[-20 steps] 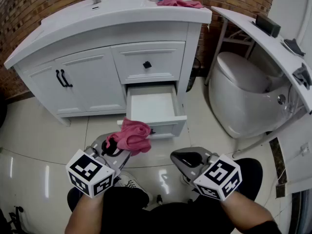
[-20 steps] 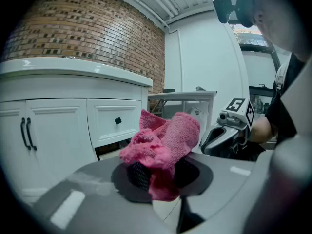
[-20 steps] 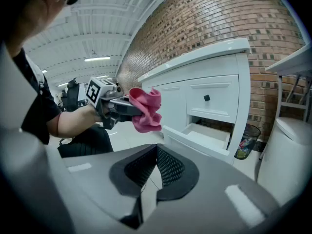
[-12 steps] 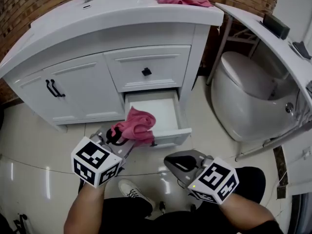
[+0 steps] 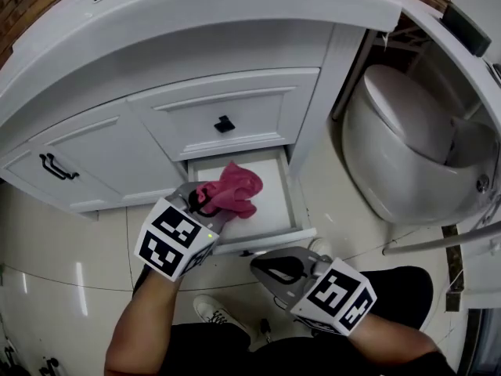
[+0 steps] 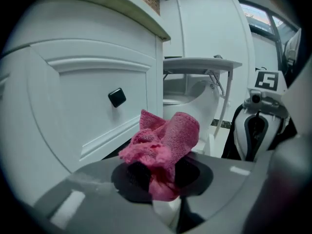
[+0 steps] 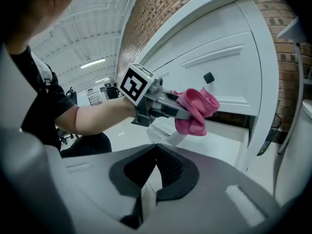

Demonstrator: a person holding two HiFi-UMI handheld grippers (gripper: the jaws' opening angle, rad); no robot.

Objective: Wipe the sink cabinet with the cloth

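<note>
**Step in hand:** approach, wiping not begun by the look of it. L gripper (image 5: 202,202) is clamped on a bunched pink cloth (image 5: 235,190), held over the open bottom drawer (image 5: 272,180) of the white sink cabinet (image 5: 102,143). The cloth sits just below the upper drawer front and its black knob (image 5: 225,124). No view shows it touching any face of the cabinet, so contact can't be confirmed.

**R gripper (image 5: 264,269):** jaws together with nothing between them. It is held low, near the person's body and well apart from the cabinet. Judged idle.

**Next move calls for:**
- Bring the cloth flat against a panel, prob. the upper drawer front or the drawer rim, then sweep across it.
- The cloth is wadded and most of it stands forward of the jaws. That leaves a small contact patch, so firm pressure and several passes are likely needed.
- The open drawer juts out under the L gripper and limits a downward stroke. The knob would snag a sideways pass.

**View differences:**
- Head view: the only one giving the whole layout, incl. the double doors w/ black handles (image 5: 59,167) and the toilet (image 5: 407,147) to the right. Neither gripper's jaws are plain from here.
- L gripper view: confirms the grip, w/ cloth pinched between the dark pads and the loose bulk rising above them. The knob is up and to the left. The drawer interior is not seen.
- R gripper view: shows its own pads meeting. It also gives a side-on look at the L gripper and cloth against the cabinet front, w/ a visible gap to the panel.
</note>
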